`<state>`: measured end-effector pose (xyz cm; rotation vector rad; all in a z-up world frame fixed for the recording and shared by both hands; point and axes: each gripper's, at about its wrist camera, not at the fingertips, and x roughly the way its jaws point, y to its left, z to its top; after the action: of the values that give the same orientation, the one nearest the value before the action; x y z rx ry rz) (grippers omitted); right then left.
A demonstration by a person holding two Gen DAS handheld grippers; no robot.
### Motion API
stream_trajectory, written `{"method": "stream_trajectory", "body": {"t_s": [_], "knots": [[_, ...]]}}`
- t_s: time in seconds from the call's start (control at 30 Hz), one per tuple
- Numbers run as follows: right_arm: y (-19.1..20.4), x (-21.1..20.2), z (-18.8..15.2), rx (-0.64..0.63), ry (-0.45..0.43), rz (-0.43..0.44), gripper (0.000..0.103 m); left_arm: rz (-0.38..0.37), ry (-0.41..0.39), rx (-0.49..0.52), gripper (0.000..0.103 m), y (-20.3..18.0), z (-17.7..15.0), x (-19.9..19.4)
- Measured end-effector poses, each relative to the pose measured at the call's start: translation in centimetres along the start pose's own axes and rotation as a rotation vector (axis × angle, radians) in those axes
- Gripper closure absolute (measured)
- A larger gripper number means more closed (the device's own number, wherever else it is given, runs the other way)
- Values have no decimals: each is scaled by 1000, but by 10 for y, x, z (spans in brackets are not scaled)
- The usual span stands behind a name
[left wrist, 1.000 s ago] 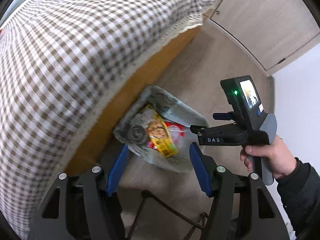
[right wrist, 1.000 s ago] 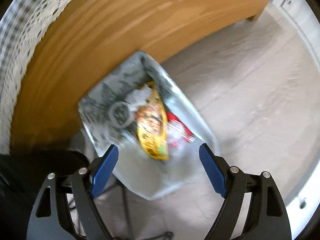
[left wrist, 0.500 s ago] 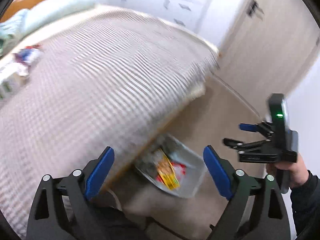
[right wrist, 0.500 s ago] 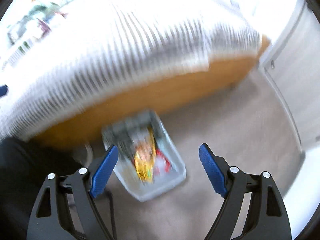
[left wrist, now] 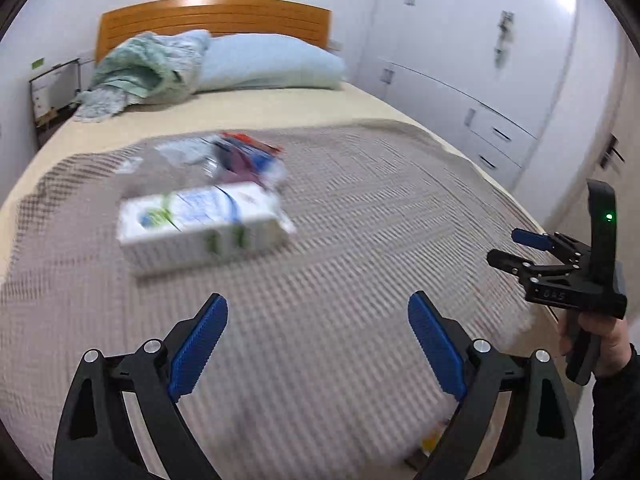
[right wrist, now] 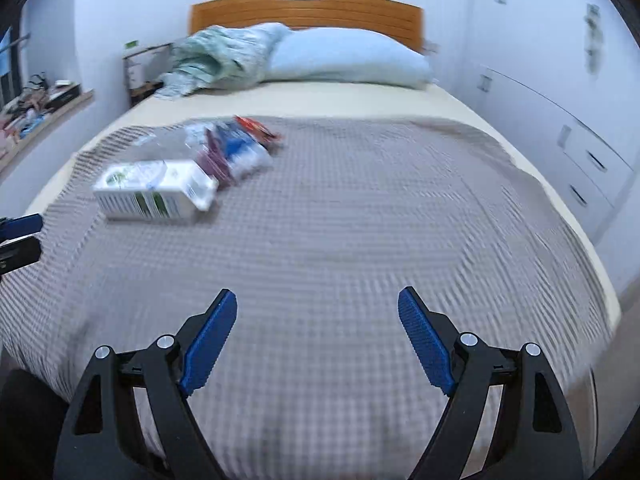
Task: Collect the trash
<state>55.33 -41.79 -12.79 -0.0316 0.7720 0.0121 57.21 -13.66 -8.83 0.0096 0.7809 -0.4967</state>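
A white carton [left wrist: 196, 226] with green and blue print lies on its side on the checked grey blanket [left wrist: 360, 220] of a bed. Just behind the carton sits a loose pile of wrappers and clear plastic [left wrist: 240, 156], red, blue and purple. The same carton [right wrist: 154, 190] and wrapper pile [right wrist: 236, 146] show at the left of the right wrist view. My left gripper [left wrist: 317, 298] hangs open over the near part of the blanket, nothing between its blue pads. My right gripper [right wrist: 317, 291] is open and empty too, and appears at the right [left wrist: 506, 246], held by a hand.
A pale blue pillow [left wrist: 272, 62] and a crumpled green cloth [left wrist: 140, 68] lie against the wooden headboard [left wrist: 216, 16]. White wardrobes with drawers [left wrist: 480, 92] line the right wall. A cluttered shelf [right wrist: 36, 108] runs along the left wall. The bed's right edge drops to the floor.
Both grippers have risen from the grey bin of trash on the floor beside the bed and now look over the bed top. The left jaws have spread wider.
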Motion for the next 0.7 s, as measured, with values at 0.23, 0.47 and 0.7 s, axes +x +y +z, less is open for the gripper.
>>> {"method": "stream_trajectory", "body": {"t_s": [0.23,0.47,0.7], "knots": [[31,70,71,-45,-19,104,24,85,-20,-49,14,82,100,52],[45,131,121,-95,-42,182,24,41,52,-191,24,146,168,104],[30,234,166,41,32,333,35,91,168,-215,49,159,208,196]]}}
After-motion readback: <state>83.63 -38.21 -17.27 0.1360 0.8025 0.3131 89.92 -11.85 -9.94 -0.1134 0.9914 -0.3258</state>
